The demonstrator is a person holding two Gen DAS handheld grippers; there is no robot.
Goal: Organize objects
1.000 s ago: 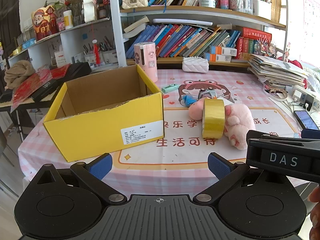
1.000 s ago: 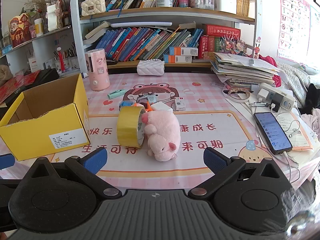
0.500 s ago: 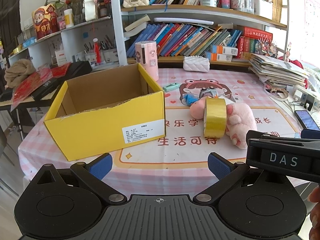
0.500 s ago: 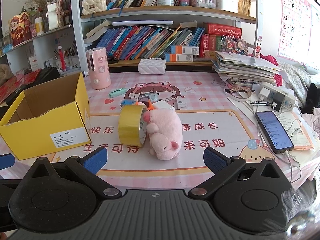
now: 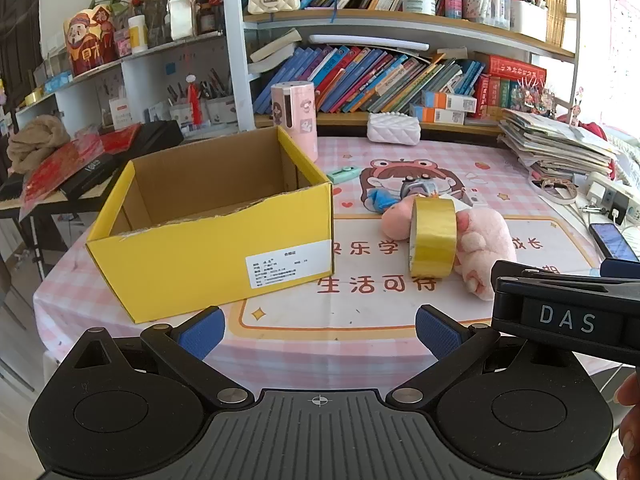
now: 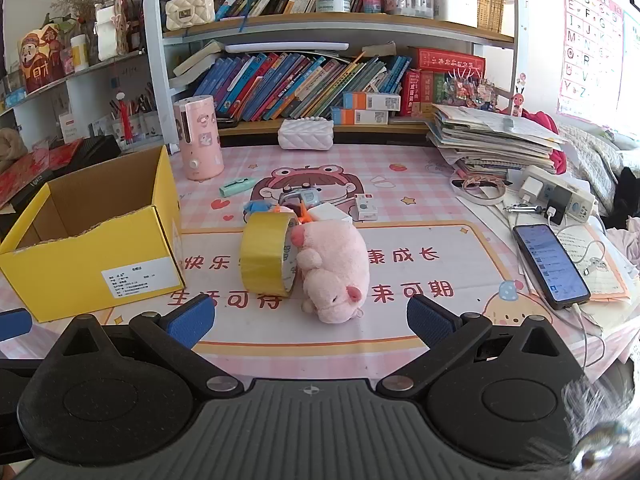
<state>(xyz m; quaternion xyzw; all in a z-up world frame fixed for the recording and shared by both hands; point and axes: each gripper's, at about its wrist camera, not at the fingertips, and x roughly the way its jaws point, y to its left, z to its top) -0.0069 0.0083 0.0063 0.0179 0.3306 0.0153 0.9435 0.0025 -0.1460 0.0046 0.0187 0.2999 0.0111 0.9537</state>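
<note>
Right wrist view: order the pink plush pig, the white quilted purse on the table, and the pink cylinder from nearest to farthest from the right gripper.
1. Pink plush pig, nearest the right gripper, centre.
2. Pink cylinder, back left, behind the box.
3. White quilted purse, farthest, by the shelf.

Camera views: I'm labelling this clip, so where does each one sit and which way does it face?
Left wrist: on the left gripper, looking across the table at the yellow box; its open fingers, the right gripper's body and a fingertip at the right edge show.
Right wrist: on the right gripper, facing the tape roll and pink plush pig; its open fingers show.
Shared: box, tape, pig, bookshelf, phone.
</note>
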